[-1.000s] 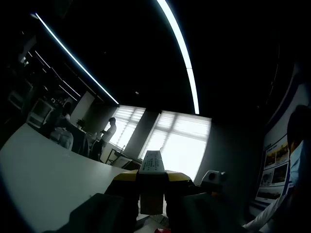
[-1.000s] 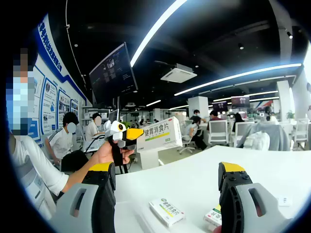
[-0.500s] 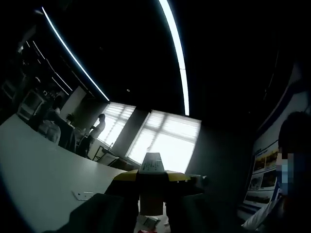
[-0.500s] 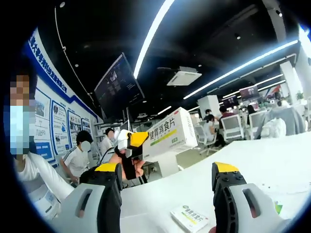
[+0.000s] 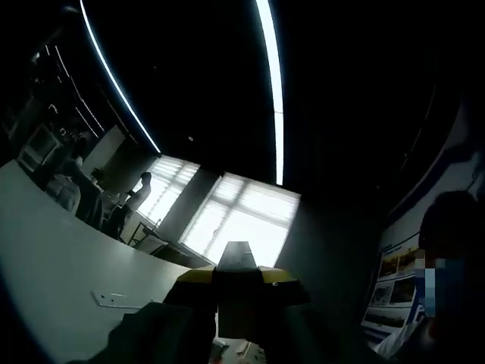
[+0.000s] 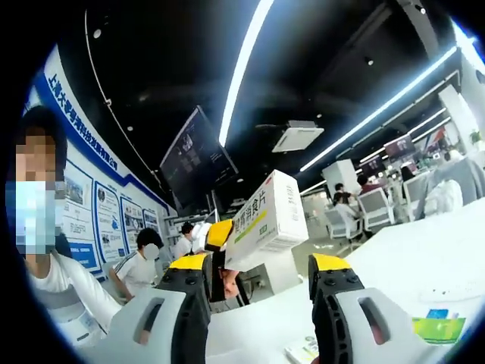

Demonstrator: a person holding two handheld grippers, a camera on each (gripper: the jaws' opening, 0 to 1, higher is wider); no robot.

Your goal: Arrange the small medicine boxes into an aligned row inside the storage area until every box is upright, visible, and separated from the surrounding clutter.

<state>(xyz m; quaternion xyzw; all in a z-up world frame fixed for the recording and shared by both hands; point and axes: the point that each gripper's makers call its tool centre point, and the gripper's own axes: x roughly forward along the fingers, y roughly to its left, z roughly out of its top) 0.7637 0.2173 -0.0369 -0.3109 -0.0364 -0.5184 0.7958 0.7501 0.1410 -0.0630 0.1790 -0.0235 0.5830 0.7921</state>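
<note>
In the left gripper view, the left gripper has its yellow-tipped jaws pressed against the two sides of a box, which stands out forward between them, narrow edge toward the camera. The view is dim; the box looks grey here. Bright windows lie beyond the box, and a pale table runs off to the left of the jaws with a small flat card lying on it.

In the right gripper view, the right gripper has its jaws apart with nothing between them. Above and between them, farther off, the left gripper holds the box up in the air, tilted, its white face with green print and a yellow-green stripe turned toward the camera. A hand shows just below that gripper.

On the table, low between the right gripper's jaws, lies another small box, only partly seen. To the right of the right jaw a green-and-blue packet rests flat. A person in white stands at the far left.
</note>
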